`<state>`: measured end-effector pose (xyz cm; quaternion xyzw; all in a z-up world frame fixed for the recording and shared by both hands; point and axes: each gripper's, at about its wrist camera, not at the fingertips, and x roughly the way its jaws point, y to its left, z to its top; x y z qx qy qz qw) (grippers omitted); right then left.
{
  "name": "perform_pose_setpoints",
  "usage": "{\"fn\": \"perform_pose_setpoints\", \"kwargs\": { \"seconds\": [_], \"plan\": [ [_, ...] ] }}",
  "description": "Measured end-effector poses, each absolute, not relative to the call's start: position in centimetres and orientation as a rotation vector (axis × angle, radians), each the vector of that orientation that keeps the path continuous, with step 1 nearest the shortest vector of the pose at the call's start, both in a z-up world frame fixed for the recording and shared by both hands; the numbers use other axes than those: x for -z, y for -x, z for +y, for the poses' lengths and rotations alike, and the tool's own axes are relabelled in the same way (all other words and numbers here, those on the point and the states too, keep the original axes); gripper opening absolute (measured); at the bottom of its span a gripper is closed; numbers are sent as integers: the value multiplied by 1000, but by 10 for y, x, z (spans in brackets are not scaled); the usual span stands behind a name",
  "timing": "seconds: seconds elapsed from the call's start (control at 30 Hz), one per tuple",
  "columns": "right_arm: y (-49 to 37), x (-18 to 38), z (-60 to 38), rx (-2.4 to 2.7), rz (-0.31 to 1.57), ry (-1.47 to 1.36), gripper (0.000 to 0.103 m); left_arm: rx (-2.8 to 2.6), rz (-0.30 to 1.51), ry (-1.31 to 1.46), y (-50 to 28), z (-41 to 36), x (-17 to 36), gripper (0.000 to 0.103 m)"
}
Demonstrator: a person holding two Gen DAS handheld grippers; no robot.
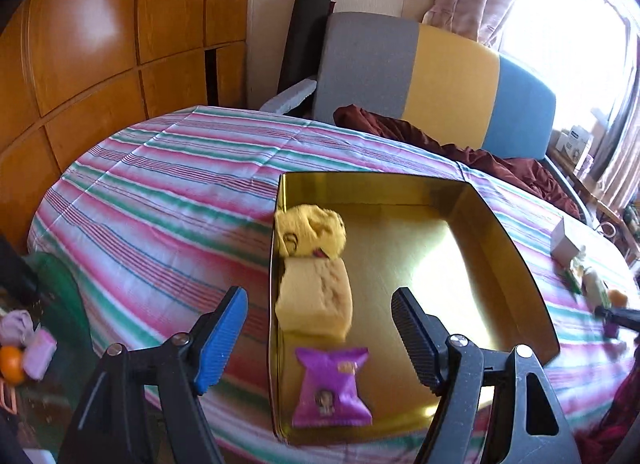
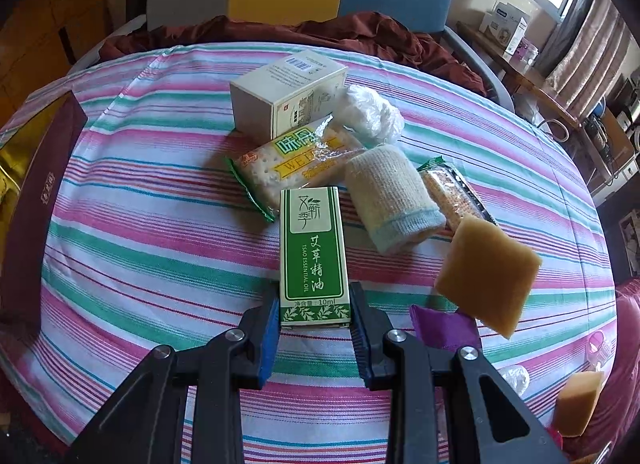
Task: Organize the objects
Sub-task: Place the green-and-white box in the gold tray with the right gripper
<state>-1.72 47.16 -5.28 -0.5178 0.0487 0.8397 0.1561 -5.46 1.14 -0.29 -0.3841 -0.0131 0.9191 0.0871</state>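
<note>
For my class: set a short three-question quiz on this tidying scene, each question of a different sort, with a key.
1. True or false: the left gripper holds the purple packet.
2. What does the right gripper grip?
A. sponge
B. green and white box
C. rolled cloth
3. Fill in: three items lie in the ____ tray.

Key:
1. False; it is open, and the packet lies in the gold tray.
2. B, the green and white box.
3. gold
</note>
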Motion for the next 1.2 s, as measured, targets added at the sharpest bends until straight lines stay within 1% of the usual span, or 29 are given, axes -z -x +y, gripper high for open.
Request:
{"fn": "perform_pose_setpoints", "kwargs": {
  "seconds": [0.17,0.27,0.37,0.43,0.47,0.6,0.67,0.77,0.9,0.97,1.0,1.07,1.2],
  "plan": [
    [21,9,433,-2550,220,1391,31,-2744,-53,1129,40,8,1,75],
    [34,-17,379,-2703,220,1387,31,-2752,-70,1126,37,3,0,76],
    [52,-29,312,-2838,153,1447,31,-2769,-88,1119,32,-3,-1,76],
    [66,-27,266,-2906,116,1522,31,-2783,-95,1117,30,-8,-1,79],
    [74,-24,243,-2931,96,1567,31,-2794,-97,1116,29,-11,-1,82],
    [102,4,174,-2922,18,1733,31,-2809,-125,1133,25,-22,3,83],
    [118,23,153,-2872,49,1830,31,-2807,-146,1146,24,-27,6,83],
    [138,44,131,-2793,68,1887,31,-2809,-163,1146,24,-31,7,83],
    [152,59,110,-2737,102,1943,32,-2824,-140,1131,23,-32,9,84],
    [153,60,108,-2748,169,1970,33,-2826,-143,1140,24,-34,11,85],
    [153,61,106,-2761,226,2000,34,-2825,-148,1146,25,-35,11,85],
    [150,61,104,-2792,338,2064,48,-2833,-155,1155,26,-37,13,85],
    [137,52,111,-2861,381,2042,48,-2846,-161,1155,27,-40,13,87]
  ]
}}
